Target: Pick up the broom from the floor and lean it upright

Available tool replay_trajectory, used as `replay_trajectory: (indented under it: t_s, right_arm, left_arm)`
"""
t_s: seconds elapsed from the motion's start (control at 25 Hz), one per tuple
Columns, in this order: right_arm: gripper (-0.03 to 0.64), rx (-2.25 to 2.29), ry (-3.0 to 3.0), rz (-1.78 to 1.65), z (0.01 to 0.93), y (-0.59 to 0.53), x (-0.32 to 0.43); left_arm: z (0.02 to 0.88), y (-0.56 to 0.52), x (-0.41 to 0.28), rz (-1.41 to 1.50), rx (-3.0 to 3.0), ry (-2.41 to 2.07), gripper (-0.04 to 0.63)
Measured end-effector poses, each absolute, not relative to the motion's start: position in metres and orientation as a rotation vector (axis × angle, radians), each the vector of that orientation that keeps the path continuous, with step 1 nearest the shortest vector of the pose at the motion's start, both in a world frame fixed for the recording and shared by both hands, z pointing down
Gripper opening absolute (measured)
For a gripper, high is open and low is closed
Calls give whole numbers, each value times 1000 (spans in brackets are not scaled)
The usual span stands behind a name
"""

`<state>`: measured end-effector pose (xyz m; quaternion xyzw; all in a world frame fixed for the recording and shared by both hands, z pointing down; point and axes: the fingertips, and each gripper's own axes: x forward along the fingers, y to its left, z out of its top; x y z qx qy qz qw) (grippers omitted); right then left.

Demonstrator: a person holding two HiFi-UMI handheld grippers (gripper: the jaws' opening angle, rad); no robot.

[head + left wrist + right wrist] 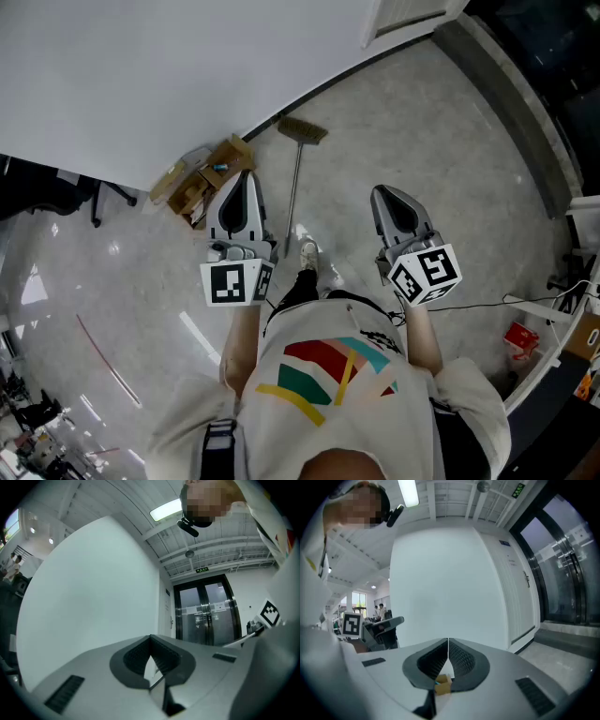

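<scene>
Left claw (246, 178), right claw (384, 194) forward, closed

green sign (202, 569) above glass doors (206, 609), lettering illegible

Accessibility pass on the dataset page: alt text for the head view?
A broom lies on the grey floor, its head by the white wall, handle pointing back at the person. Left gripper and right gripper hover shut and empty either side; cardboard boxes sit left.

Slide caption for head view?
Left gripper and right gripper shut, empty; broom lies on floor by wall.
</scene>
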<state>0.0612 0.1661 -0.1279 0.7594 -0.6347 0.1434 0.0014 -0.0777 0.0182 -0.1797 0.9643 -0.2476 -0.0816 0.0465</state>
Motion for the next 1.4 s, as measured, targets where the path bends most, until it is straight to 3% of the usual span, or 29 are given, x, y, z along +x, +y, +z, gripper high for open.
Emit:
replay_trajectory:
  t_s: [0.32,0.76,0.8,0.84,0.92,1.12,1.4]
  right_arm:
    - [12,2284,-1983,437,-111,110,78]
    - [16,1815,-2484,381,-106,45,102]
    - [70,1729,-2507,381,-95,36,101]
    - [166,1628,-2528,379,-81,29,99]
    - [195,1423,-2564,389,-41,14,92]
    - [198,979,-2548,343,115,-41,68]
    - [198,305,-2366,85,453,-88,36]
  left_arm:
    - [-160,-36,-63,-193,2911,-823,44]
    - [-136,-62,-30,-98,2870,-985,44]
    - [-128,-64,-26,-84,2869,-995,44]
    - [-118,-66,-24,-69,2873,-1011,44]
    - [-85,-74,-23,-39,2875,-1063,44]
    - [65,-129,-51,-20,2761,-1245,44]
    - [343,-176,-107,-17,2668,-1474,44]
